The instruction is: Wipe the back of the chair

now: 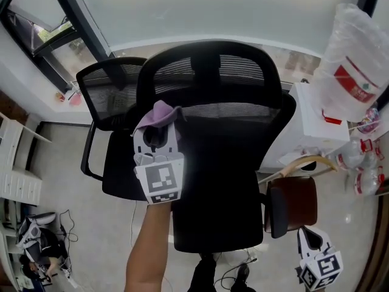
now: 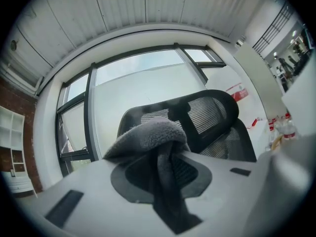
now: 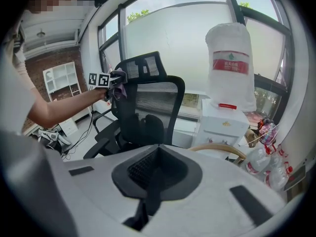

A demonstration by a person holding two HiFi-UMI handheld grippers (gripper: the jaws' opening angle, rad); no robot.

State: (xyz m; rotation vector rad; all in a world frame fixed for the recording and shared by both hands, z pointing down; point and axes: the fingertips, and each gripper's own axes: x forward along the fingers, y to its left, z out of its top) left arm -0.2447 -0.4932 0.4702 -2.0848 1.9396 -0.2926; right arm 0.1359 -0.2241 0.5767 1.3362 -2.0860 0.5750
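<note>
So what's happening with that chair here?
A person holds a purple cloth, clamped in the left tool, up at the top of the back of the black office chair, apparently to wipe it. The right tool hangs low beside the chair, shut and holding nothing.

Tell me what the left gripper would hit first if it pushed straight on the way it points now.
The upper back of the black mesh office chair, with the purple fleece cloth clamped in the left gripper meeting it first; depth is unclear, they may already touch.
</note>
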